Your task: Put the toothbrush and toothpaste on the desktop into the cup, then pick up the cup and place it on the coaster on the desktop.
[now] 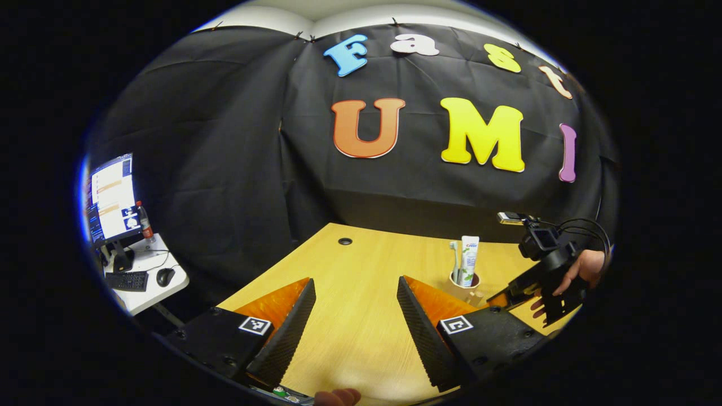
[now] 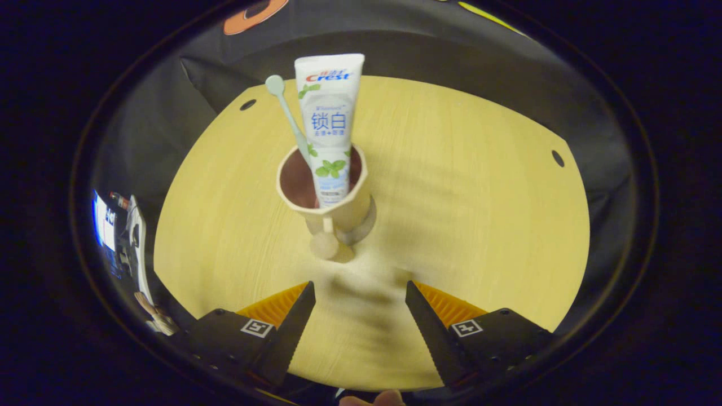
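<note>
Wood-grain desktop (image 1: 361,282) fills the lower half of the left gripper view. The left gripper (image 1: 355,316) hangs above it with jaws spread wide and nothing between them. Farther off to the right stands the cup (image 1: 465,285), toothbrush (image 1: 454,259) and toothpaste (image 1: 468,259) upright inside it. Just beside the cup, a hand (image 1: 584,270) holds the right gripper (image 1: 507,296).

Right gripper view: the right gripper (image 2: 358,316) is near the cup (image 2: 333,211), jaws parted and empty. The toothpaste (image 2: 330,124) and toothbrush (image 2: 287,113) stand in the cup, which rests on the coaster (image 2: 366,223). The cup's handle (image 2: 325,242) faces the gripper.
</note>
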The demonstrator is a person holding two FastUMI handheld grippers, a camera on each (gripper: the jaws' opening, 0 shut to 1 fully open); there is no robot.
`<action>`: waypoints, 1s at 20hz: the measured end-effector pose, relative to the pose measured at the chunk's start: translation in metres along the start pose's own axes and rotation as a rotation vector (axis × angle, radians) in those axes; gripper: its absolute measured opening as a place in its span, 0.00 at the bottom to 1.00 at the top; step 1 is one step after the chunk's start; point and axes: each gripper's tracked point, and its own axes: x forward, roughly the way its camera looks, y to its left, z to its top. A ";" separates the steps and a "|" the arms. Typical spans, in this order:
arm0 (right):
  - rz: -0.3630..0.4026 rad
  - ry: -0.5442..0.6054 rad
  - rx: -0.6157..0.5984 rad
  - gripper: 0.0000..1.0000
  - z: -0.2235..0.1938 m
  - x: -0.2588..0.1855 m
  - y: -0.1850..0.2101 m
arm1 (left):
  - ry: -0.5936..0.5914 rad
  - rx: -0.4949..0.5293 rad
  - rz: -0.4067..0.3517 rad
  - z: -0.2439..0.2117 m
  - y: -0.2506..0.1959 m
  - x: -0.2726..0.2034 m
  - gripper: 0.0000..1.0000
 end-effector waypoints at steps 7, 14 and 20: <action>-0.093 -0.283 0.078 0.97 0.007 -0.098 -0.086 | -0.079 0.046 -0.188 0.050 -0.091 0.020 0.93; -0.135 -0.725 0.155 0.97 0.057 -0.210 -0.139 | -0.188 0.011 -0.295 0.123 -0.161 0.016 0.92; -0.198 -1.008 0.115 0.97 0.084 -0.285 -0.147 | -0.240 0.023 -0.313 0.161 -0.185 0.006 0.92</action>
